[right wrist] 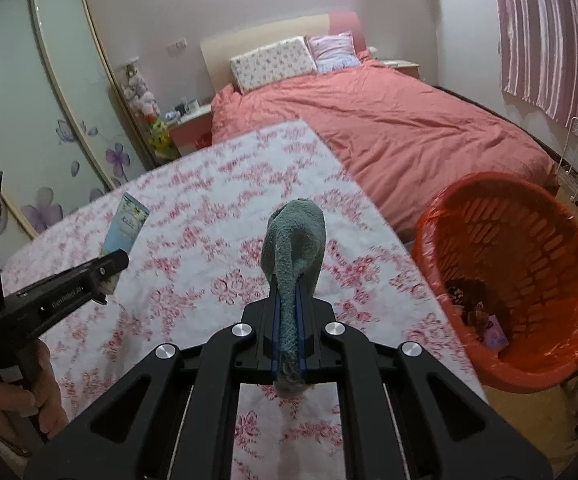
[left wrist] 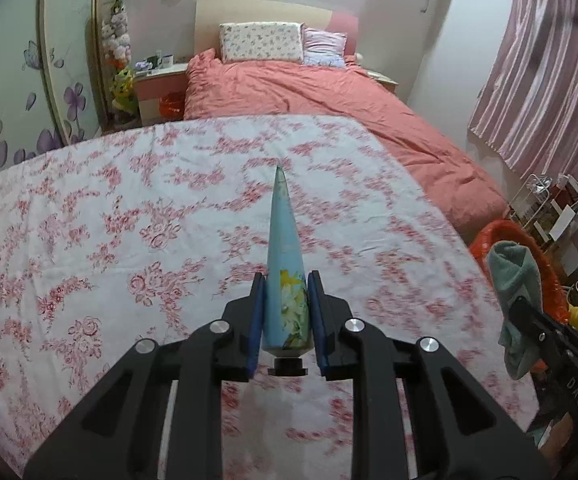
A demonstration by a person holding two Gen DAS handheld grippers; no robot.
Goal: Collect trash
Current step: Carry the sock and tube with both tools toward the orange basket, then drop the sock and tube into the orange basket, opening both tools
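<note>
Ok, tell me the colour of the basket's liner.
Orange-red, over the basket rim; clearest in the right wrist view.

Open floral tabletop [right wrist: 193, 248]; basket [right wrist: 441, 240] alongside.

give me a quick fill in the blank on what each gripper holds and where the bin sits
1. The left gripper is shut on a blue ____ with a black cap.
2. The right gripper is shut on a crumpled green ____.
3. The basket beside the table is lined with a bag coloured ____.
4. The tablecloth is white with a pattern of pink ____.

Missing words: tube; cloth; orange; roses
</note>
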